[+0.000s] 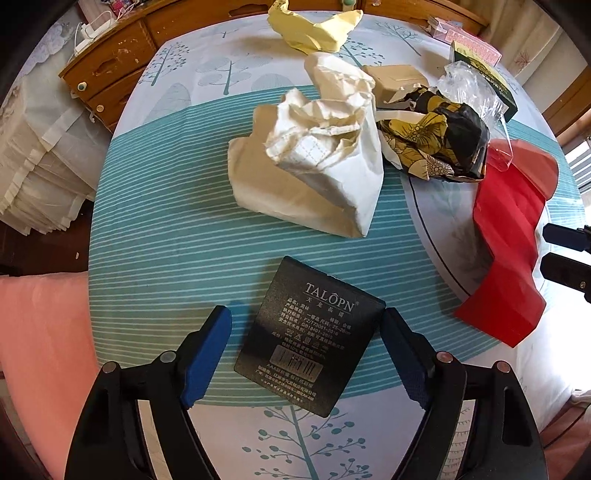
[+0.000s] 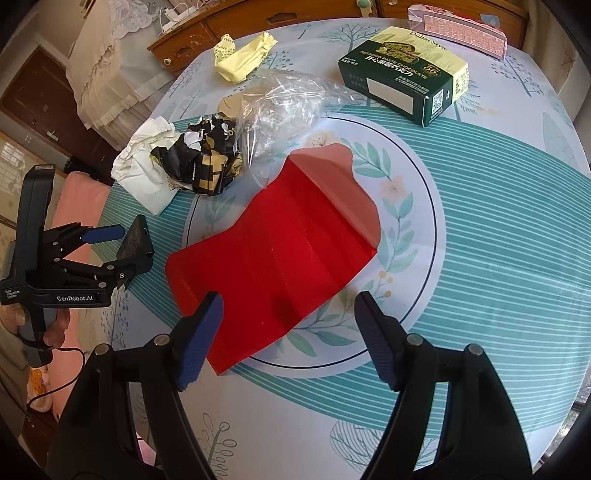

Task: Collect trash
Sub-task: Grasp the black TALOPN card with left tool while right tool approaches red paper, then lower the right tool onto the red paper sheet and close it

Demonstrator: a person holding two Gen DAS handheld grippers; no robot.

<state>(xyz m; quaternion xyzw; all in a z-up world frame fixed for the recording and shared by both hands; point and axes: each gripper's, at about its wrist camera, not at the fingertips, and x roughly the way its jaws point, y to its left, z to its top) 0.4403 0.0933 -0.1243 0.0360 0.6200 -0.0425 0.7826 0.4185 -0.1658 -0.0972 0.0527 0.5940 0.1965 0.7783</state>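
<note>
Trash lies on a round table with a teal patterned cloth (image 1: 155, 236). My left gripper (image 1: 306, 321) is open, its jaws on either side of a flat black TALOPN card (image 1: 308, 343); in the right wrist view the card (image 2: 135, 240) looks tilted between its fingers. My right gripper (image 2: 288, 306) is open and empty over the near end of a red folded paper (image 2: 273, 254), which also shows in the left wrist view (image 1: 506, 251). Beyond lie crumpled white paper (image 1: 314, 162), a black-and-gold wrapper (image 1: 432, 136), clear plastic (image 2: 288, 99) and yellow paper (image 1: 314, 29).
A green chocolate box (image 2: 402, 81) stands at the far right of the table. A pink box (image 2: 461, 33) is behind it. A wooden dresser (image 1: 110, 70) runs along the far edge. Pink cushions (image 1: 40, 332) lie at the left.
</note>
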